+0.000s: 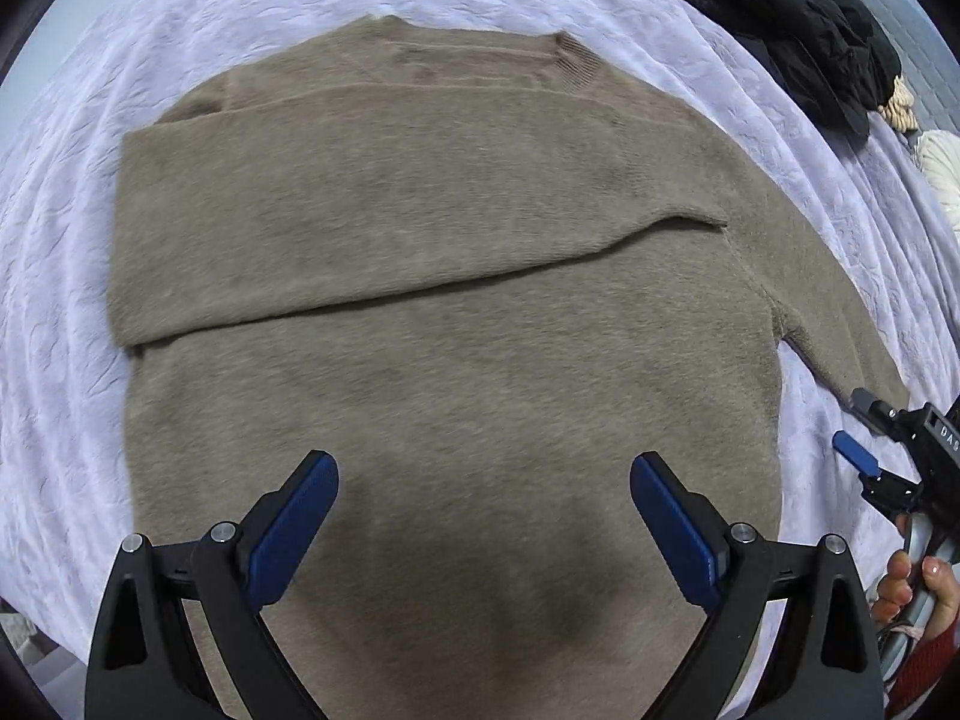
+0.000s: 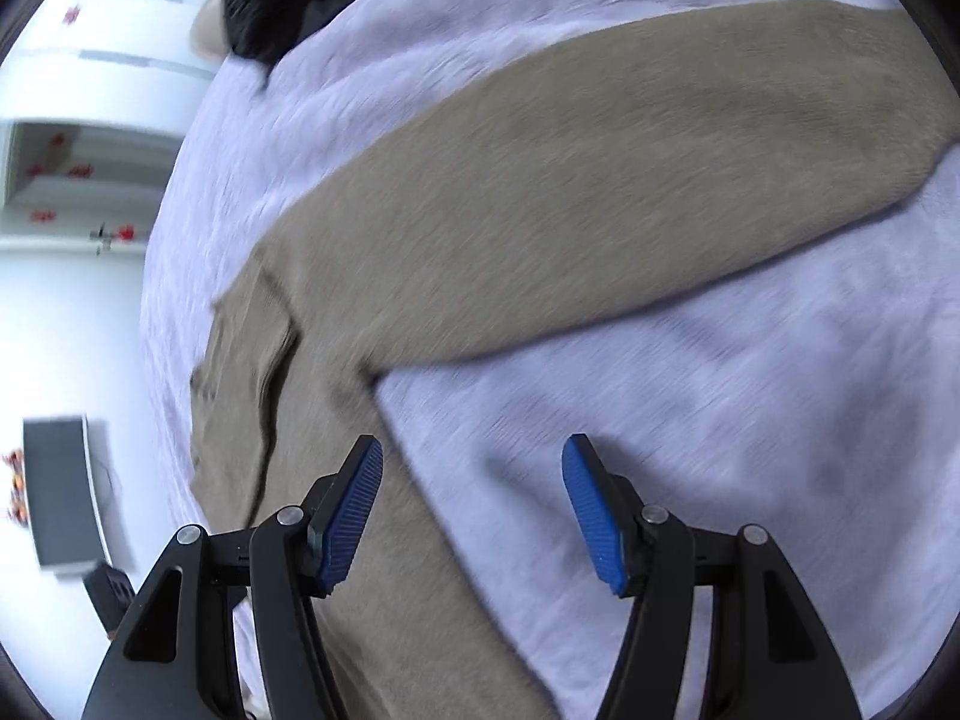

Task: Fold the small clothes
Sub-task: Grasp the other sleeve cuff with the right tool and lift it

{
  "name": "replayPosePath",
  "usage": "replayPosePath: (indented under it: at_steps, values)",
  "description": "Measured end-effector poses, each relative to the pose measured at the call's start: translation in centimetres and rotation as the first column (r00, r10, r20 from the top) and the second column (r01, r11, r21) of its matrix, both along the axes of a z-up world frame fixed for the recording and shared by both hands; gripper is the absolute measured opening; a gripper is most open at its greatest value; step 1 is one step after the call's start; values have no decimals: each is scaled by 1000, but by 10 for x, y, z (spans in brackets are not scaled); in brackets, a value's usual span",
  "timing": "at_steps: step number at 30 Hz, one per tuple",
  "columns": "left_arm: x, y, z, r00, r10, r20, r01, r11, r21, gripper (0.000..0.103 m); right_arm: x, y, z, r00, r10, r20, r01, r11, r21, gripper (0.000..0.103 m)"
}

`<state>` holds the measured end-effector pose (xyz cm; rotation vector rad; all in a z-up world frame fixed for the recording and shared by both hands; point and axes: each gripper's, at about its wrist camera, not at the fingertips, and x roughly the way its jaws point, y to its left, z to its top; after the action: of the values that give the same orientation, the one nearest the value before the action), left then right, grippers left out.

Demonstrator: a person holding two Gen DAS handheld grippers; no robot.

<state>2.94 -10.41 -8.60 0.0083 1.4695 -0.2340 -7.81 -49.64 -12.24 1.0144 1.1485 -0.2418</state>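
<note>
Spread tongs of left gripper (image 1: pixel 483 516) over sweater (image 1: pixel 420 312) flat on bedspread (image 1: pixel 54 300); right gripper (image 2: pixel 474 501), also spread and empty, nearer unfolded sleeve (image 2: pixel 600 192) running out to the right, long axis slanting away from the body.

The sweater (image 1: pixel 456 312) was taupe knit cloth with a fuzzy, matt nap and a ribbed collar at upper centre of the left wrist frame. The bedspread (image 1: pixel 180 18) beneath was pale lilac cloth, matt, with an embossed texture. The left gripper (image 1: pixel 483 531) and right gripper (image 2: pixel 474 516) showed matt black plastic, ridged blue pads (image 2: pixel 354 516) and bright metal pins.
</note>
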Motion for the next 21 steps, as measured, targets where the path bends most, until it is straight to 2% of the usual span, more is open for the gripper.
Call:
replayPosePath:
  at_steps: [3, 8, 11, 15, 17, 20, 21]
  values:
    - [5, -22, -5, 1000, -23, -5, 23, 1000, 5, 98, -14, -36, -6, 990, -137, 26, 137, 990, 26, 66]
    - [13, -57, -13, 998, -66, -5, 66, 998, 7, 98, -46, -85, -13, 936, -345, 66, 342, 938, 61, 66]
    - [18, -76, -18, 996, -84, -6, 84, 996, 1, 98, -56, -104, -18, 908, -412, 78, 408, 911, 66, 66]
    - [24, -96, -22, 994, -108, 3, 108, 994, -5, 98, -57, -123, -27, 871, -477, 119, 463, 877, 131, 66]
    - [26, -101, -23, 994, -113, 10, 113, 994, -14, 98, -54, -126, -33, 840, -521, 153, 492, 849, 191, 59]
    - [30, -103, -22, 993, -118, 19, 118, 993, -28, 98, -53, -131, -38, 796, -578, 179, 518, 804, 293, 32]
    - [31, -100, -20, 993, -117, 23, 117, 993, -30, 98, -53, -131, -39, 783, -592, 192, 519, 791, 325, 12]
